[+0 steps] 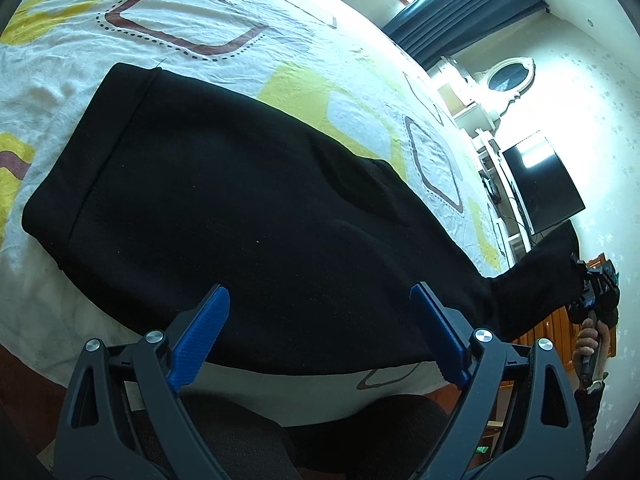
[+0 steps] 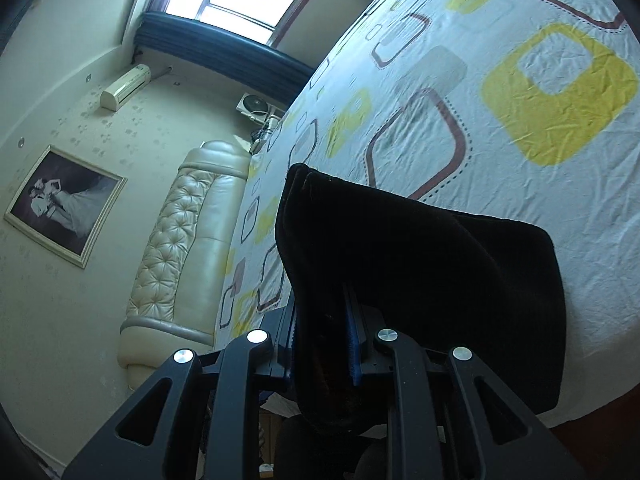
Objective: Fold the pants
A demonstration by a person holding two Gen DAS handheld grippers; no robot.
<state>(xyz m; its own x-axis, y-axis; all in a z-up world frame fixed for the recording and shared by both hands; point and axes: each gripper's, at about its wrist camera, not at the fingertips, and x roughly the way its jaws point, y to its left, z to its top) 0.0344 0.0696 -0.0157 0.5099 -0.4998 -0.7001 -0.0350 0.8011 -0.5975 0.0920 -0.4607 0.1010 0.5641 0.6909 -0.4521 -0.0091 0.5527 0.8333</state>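
A pair of black pants (image 1: 224, 200) lies across a bed (image 1: 360, 92) covered by a white sheet printed with yellow and brown rounded squares. The pants lie along the near edge of the bed. One wide banded end, a waistband or a cuff, I cannot tell which, rests flat toward the left. The other end narrows, runs off toward the right edge of the bed and rises off the sheet.

The left gripper (image 1: 320, 320) hovers over the near edge of the pants with its blue-padded jaws spread wide and nothing between them.

The right gripper (image 2: 322, 340) has its jaws clenched on a bunched end of the pants (image 2: 400, 264), with fabric draped over and around them. From the left camera this gripper (image 1: 596, 284) shows at far right, holding the narrow end up, with the person's hand (image 1: 586, 344) on its handle.

The likely next step is carrying the lifted end over toward the flat end. The risk is that only one end is held, and the left jaws pin nothing, so a pull could drag the whole garment sideways or off the near edge. The thick bunch might also slip from the grasp or land crooked.
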